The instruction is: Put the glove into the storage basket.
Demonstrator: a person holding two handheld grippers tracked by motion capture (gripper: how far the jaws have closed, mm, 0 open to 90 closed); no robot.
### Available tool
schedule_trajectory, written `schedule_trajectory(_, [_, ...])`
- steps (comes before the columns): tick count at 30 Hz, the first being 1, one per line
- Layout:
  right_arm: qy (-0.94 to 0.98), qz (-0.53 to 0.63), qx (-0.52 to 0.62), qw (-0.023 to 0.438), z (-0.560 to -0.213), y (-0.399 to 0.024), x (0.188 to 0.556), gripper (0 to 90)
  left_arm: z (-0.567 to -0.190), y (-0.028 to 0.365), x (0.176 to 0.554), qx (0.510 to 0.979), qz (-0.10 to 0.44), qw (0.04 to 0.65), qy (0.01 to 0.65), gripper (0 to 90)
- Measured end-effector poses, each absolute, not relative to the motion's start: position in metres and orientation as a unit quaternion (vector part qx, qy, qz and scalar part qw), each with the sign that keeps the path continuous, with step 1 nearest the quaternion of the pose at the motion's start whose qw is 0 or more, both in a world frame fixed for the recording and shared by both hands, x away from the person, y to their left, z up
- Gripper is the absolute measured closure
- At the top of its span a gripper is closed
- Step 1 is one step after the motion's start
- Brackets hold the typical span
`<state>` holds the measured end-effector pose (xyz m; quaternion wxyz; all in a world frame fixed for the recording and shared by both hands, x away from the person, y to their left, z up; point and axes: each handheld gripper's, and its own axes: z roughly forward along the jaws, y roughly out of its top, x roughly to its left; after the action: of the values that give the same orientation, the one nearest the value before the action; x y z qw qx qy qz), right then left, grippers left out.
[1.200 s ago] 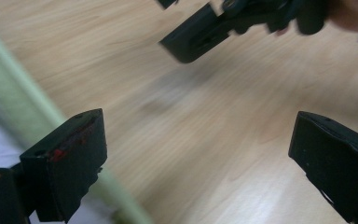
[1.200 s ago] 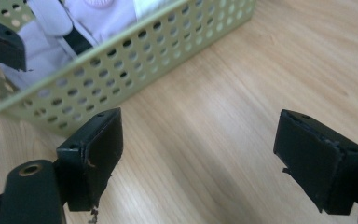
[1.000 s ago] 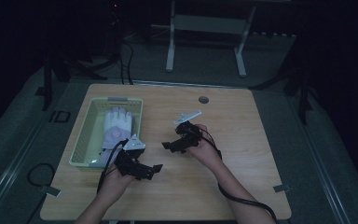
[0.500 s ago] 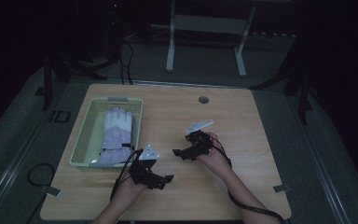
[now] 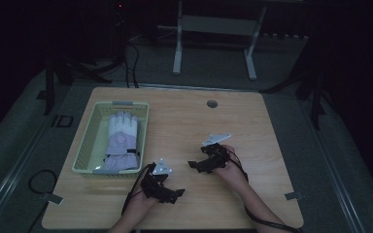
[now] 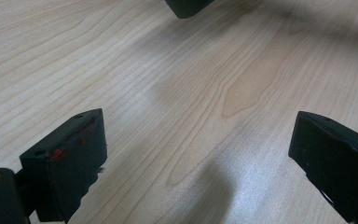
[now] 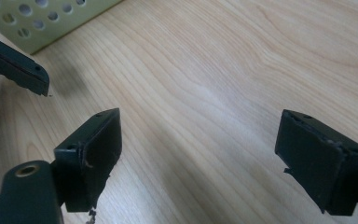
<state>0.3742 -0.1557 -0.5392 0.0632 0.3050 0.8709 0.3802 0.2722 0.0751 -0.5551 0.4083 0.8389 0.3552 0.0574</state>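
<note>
Both grippers have drawn back from the basket (image 5: pixel 87 141); the glove (image 5: pixel 120 141) lies inside, apparently done. Left gripper (image 5: pixel 175 194) and right gripper (image 5: pixel 192 165) hang released, empty, over the bench (image 5: pixel 272 126).

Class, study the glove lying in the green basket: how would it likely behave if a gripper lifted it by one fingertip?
The glove lies flat and looks like padded fabric, so it would probably droop rather than stay stiff. It seems light for its size. Its cuff might drag against the basket wall, since it fills most of the length.
</note>
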Motion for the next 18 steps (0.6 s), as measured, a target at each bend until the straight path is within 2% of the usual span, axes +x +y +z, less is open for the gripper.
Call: schedule_trajectory(18, [0.864, 0.386, 0.316, 0.076, -0.556, -0.168, 0.371, 14.2, -0.570, 0.073, 0.266, 0.828, 0.085, 0.414, 0.370, 3.9])
